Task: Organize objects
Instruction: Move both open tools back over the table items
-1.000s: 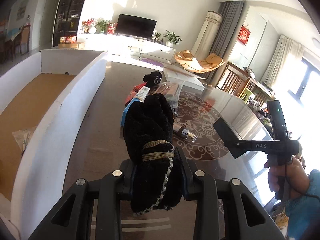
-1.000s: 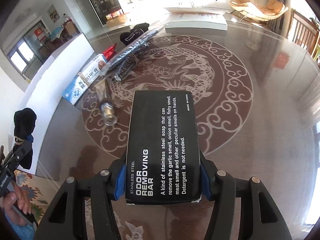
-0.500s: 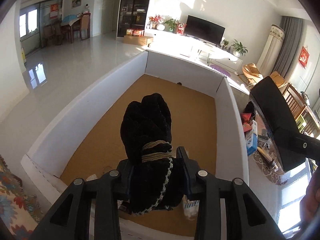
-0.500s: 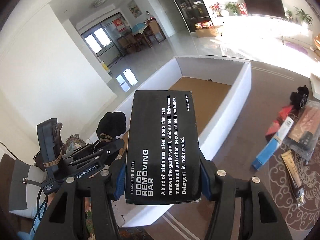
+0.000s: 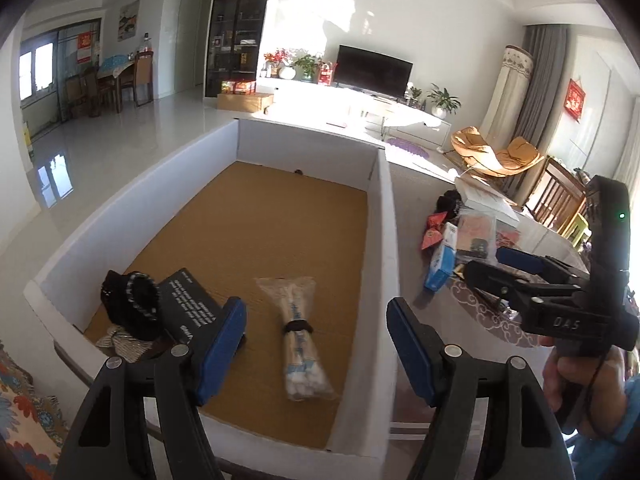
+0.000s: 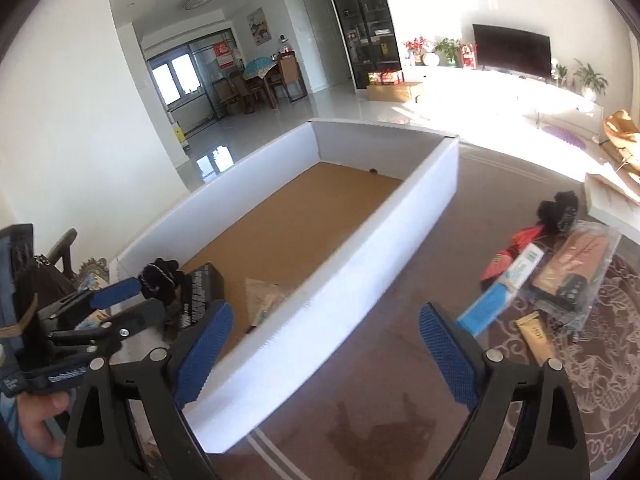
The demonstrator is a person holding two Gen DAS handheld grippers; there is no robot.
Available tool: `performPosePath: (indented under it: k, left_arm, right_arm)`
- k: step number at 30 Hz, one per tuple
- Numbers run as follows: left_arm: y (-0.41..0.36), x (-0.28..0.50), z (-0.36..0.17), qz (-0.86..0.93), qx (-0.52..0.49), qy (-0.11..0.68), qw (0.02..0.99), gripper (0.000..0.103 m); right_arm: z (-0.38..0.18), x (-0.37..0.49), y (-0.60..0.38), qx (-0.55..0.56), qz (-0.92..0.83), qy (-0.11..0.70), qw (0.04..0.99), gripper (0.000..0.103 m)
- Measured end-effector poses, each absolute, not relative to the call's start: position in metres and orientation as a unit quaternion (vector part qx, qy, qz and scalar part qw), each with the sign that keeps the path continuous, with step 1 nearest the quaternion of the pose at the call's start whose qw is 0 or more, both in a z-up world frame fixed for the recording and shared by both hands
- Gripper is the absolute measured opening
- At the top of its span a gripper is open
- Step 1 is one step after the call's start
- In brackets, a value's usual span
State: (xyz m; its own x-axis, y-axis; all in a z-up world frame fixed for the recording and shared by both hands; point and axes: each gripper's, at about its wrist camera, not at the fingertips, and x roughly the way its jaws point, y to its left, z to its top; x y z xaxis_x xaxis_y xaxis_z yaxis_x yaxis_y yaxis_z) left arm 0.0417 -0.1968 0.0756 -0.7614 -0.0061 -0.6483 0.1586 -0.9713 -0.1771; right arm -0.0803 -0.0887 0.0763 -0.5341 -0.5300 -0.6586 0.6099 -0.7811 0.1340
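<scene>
Now both grippers empty, jaws just been opening, nothing between the pads on either.

Left gripper (image 5: 316,340) — spread wide above the near end of the white box (image 5: 384,216), pointing down into it. Blue pads (image 5: 218,338) clear of everything.

Right gripper (image 6: 324,356) — also released, jaws wide, hovering over the box's long right wall and the brown table (image 6: 380,432) beside it. Seen from the left wrist view as well, off to the right, held in a hand (image 5: 568,376) with a blue sleeve.

Contents of the box, all at the near end on the brown cardboard floor:
- black fabric bundle (image 5: 134,306) with beaded trim — near-left corner, lying on the floor.
- black odor-remover box (image 5: 188,308) — just beside the bundle, to its right, touching or nearly so; tilted, white lettering up.
- bagged bundle of cotton swabs (image 5: 298,340) — near the middle, lying lengthwise, black band around it, apart from the other two.

Rest of the box floor bare toward the far end.

Outside the box, on the table to its right: blue-and-white carton (image 6: 500,292), red packets (image 6: 508,256), clear bag with brown contents (image 6: 572,272), tan tube (image 6: 536,340), another black fabric item (image 6: 556,208) — clustered together, well apart from the box wall.
</scene>
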Motion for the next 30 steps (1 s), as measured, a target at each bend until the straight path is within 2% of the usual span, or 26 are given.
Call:
performPosePath:
  k: [2,4,5,9,13,19,23,30]
  left_arm:
    - [-0.149,0.042,0.081,-0.937,0.335,0.100,-0.017,0.075]
    - [-0.104,0.041,0.075,-0.935,0.336,0.093,-0.068,0.097]
    - [-0.084,0.039,0.068,-0.933,0.336,0.094,-0.086,0.099]
    - [-0.026,0.017,0.017,-0.911,0.385,0.091,-0.115,0.100]
    - [-0.008,-0.010,-0.020,-0.900,0.422,0.070,-0.087,0.100]
    - [-0.017,-0.043,-0.029,-0.909,0.413,0.040,-0.039,0.100]
    - [-0.023,-0.065,-0.041,-0.908,0.418,0.029,-0.033,0.100]
    - [-0.015,-0.075,-0.051,-0.895,0.445,0.003,-0.027,0.101]
  right_arm:
    - [0.058,-0.080,-0.041,0.349,-0.894,0.078,0.271,0.096]
    - [0.038,-0.089,0.008,0.357,-0.904,0.096,0.215,0.096]
    - [0.028,-0.091,0.033,0.367,-0.905,0.103,0.189,0.096]
    - [0.000,-0.098,0.115,0.413,-0.898,0.095,0.119,0.096]
    - [-0.016,-0.096,0.162,0.433,-0.895,0.073,0.079,0.096]
    - [-0.022,-0.093,0.173,0.438,-0.896,0.046,0.062,0.096]
    - [-0.026,-0.096,0.169,0.450,-0.890,0.052,0.056,0.102]
    - [-0.028,-0.099,0.171,0.456,-0.887,0.037,0.060,0.103]
